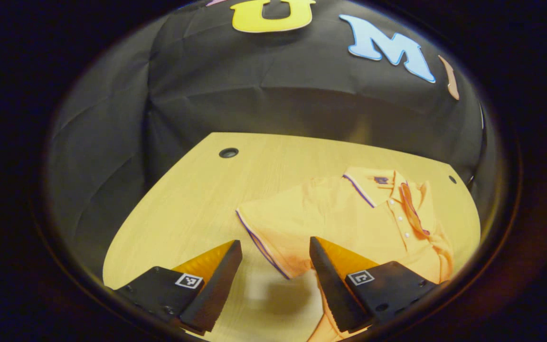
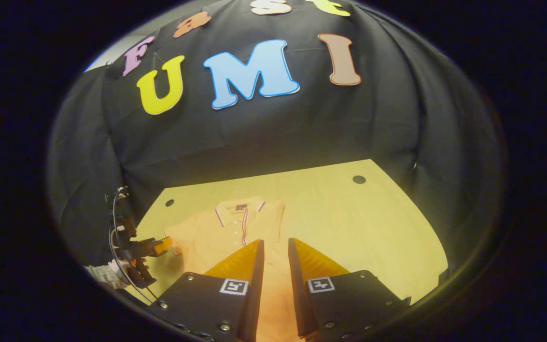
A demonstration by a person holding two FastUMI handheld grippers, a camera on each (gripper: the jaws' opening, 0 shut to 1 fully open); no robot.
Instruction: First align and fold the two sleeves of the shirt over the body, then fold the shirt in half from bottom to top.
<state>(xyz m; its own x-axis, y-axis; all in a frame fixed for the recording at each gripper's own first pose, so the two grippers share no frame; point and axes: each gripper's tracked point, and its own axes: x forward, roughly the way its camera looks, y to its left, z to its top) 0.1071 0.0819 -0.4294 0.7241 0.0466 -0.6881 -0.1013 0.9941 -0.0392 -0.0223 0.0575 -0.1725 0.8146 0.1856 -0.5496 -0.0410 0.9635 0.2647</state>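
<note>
Orange cotton polo shirt (image 1: 349, 213) flat on bench (image 1: 183, 199); my left hand-held gripper (image 1: 276, 259) gapes over sleeve (image 1: 264, 228) hem for folding, right hand-held gripper (image 2: 276, 256) narrowly parted, empty.

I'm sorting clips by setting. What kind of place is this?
Probably a recording booth rather than a home: a black cloth wall drapes behind a bare wooden table, where an orange polo shirt lies flat.

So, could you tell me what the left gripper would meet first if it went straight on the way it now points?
Probably the shirt: its near sleeve, with the dark-trimmed hem, lies just ahead of the open left gripper, flat on the table. Depth is unclear, so it may touch tabletop first.
</note>
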